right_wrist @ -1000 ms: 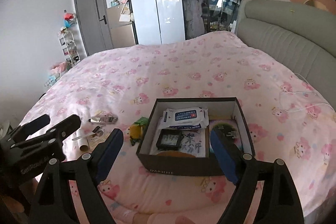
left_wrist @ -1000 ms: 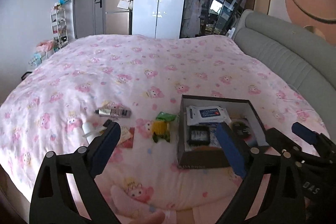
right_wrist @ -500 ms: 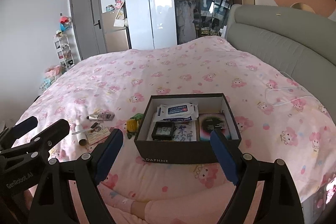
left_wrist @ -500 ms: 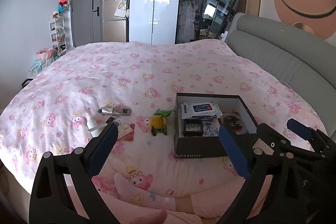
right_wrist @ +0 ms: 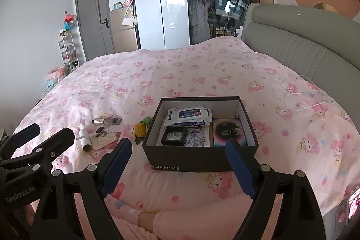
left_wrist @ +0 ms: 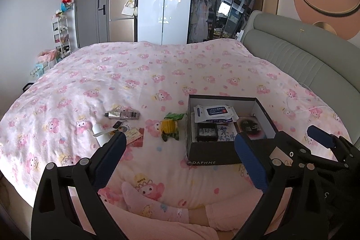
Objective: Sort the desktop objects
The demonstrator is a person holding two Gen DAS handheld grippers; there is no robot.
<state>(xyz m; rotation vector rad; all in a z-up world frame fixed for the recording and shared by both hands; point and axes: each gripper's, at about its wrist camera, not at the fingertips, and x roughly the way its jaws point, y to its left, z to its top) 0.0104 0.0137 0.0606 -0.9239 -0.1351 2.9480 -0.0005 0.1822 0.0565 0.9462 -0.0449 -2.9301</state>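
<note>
A dark open box [left_wrist: 211, 158] [right_wrist: 191, 164] sits on the pink bed; inside lie a wipes pack [right_wrist: 189, 115], a small black case [right_wrist: 174, 136] and a dark booklet [right_wrist: 227, 131]. Left of the box lie a yellow-green toy [left_wrist: 169, 126] [right_wrist: 140, 129], a tube [left_wrist: 122, 114] [right_wrist: 108, 120], a white roller [left_wrist: 100, 133] [right_wrist: 84, 138] and cards [left_wrist: 135, 135] [right_wrist: 102, 138]. My left gripper [left_wrist: 178, 156] hangs open above the bed's near edge, empty. My right gripper [right_wrist: 178, 163] is open too, short of the box, nothing between its fingers.
The pink quilt [left_wrist: 157, 73] covers the bed, with a grey headboard [left_wrist: 303, 60] on the right. A white cable [right_wrist: 303, 102] lies at the right. A person's pink-socked foot [left_wrist: 146, 204] and leg lie below the grippers. Wardrobe and door stand behind.
Both grippers have drawn back from the box, so the box and loose items look smaller and farther. A foot has come into view below. Both stay open.
</note>
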